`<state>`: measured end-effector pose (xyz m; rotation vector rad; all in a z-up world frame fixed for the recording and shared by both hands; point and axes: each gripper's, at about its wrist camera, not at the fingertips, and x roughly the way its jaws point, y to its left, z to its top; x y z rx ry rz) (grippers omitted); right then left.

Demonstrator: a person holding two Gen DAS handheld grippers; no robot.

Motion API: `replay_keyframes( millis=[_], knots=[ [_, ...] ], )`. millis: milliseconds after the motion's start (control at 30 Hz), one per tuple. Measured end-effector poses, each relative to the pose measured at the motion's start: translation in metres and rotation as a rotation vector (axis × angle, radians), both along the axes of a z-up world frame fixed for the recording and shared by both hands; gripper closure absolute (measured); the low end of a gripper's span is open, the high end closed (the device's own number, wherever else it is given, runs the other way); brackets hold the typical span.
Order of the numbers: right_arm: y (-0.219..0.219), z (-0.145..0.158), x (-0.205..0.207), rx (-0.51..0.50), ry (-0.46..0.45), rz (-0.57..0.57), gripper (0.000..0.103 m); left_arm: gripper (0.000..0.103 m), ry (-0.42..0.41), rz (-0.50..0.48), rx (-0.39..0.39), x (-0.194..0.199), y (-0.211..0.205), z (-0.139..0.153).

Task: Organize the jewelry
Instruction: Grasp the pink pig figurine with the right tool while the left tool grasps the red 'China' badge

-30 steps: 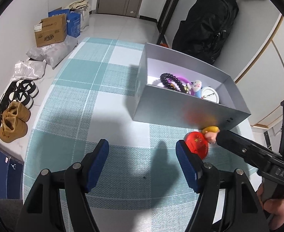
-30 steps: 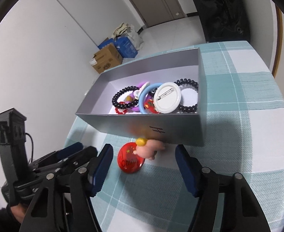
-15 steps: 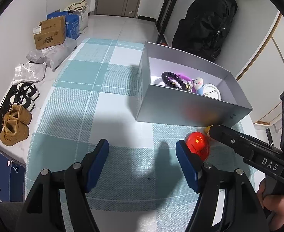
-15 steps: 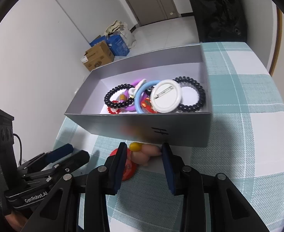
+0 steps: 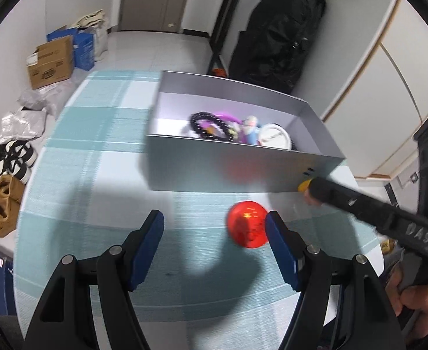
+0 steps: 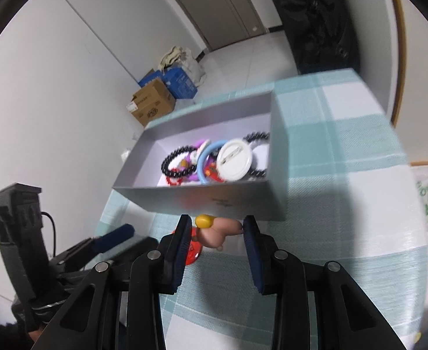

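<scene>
A small pink figurine with a yellow cap (image 6: 218, 232) hangs just in front of the silver box (image 6: 202, 198), with my right gripper (image 6: 217, 230) shut on it. From the left wrist view only its yellow tip (image 5: 304, 186) shows at the end of the right gripper (image 5: 315, 188). A red round badge (image 5: 247, 227) lies on the checked cloth, close to the inner side of my left gripper's right finger. The left gripper (image 5: 214, 229) is open and holds nothing. The box holds black bead bracelets (image 6: 179, 162), a blue ring (image 6: 203, 160), a purple ring and a white badge (image 6: 234, 159).
The teal and white checked tablecloth (image 5: 97, 157) covers a round table whose edge is near on the left. Cardboard boxes (image 5: 50, 61), bags and shoes sit on the floor beyond. A black bag (image 5: 278, 29) leans on the wall behind the box.
My right gripper's jaws closed on the pink figurine and raised it a little off the cloth. The left gripper shifted so the red badge now sits by its right finger.
</scene>
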<state>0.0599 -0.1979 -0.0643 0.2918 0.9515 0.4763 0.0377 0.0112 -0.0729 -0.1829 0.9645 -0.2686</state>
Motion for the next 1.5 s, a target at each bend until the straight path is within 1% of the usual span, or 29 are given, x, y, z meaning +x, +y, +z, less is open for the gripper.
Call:
replay_keyframes(
  millis=[200, 300, 467, 567, 700, 933, 1000, 1033, 1067, 1200, 1333, 1500],
  knots=[
    [-0.028, 0.015, -0.008, 0.014, -0.038, -0.038, 0.068, 0.036, 0.021, -0.013, 0.053, 0.0, -0.017, -0.003],
    [-0.037, 0.017, -0.009, 0.029, -0.04, -0.051, 0.068, 0.036, 0.033, -0.028, 0.063, 0.0, -0.021, -0.004],
    [-0.043, 0.019, -0.01, 0.056, -0.042, -0.061, 0.068, 0.036, 0.04, -0.024, 0.097, -0.001, -0.027, -0.005],
    [-0.048, 0.022, -0.014, 0.067, -0.048, -0.059, 0.068, 0.036, 0.039, -0.028, 0.102, 0.0, -0.031, -0.005],
    [-0.054, 0.021, -0.016, 0.068, -0.044, -0.059, 0.068, 0.036, 0.036, -0.028, 0.141, 0.0, -0.04, -0.005],
    [-0.062, 0.022, -0.017, 0.093, -0.041, -0.077, 0.068, 0.036, 0.03, -0.028, 0.159, 0.0, -0.044, -0.006],
    [-0.063, 0.022, -0.018, 0.097, -0.043, -0.077, 0.068, 0.046, 0.026, -0.027, 0.179, 0.0, -0.043, -0.006],
    [-0.063, 0.022, -0.019, 0.098, -0.044, -0.077, 0.068, 0.057, 0.024, -0.025, 0.197, 0.001, -0.044, -0.005],
    [-0.063, 0.022, -0.019, 0.1, -0.045, -0.076, 0.068, 0.066, 0.024, -0.025, 0.204, 0.001, -0.044, -0.004],
    [-0.063, 0.022, -0.02, 0.099, -0.047, -0.071, 0.068, 0.066, 0.035, -0.028, 0.167, 0.003, -0.04, -0.004],
    [-0.062, 0.02, -0.02, 0.104, -0.05, -0.061, 0.068, 0.066, 0.027, -0.029, 0.192, 0.003, -0.044, -0.005],
    [-0.06, 0.018, -0.019, 0.096, -0.044, -0.052, 0.068, 0.066, 0.034, -0.022, 0.169, 0.003, -0.04, -0.005]
  ],
)
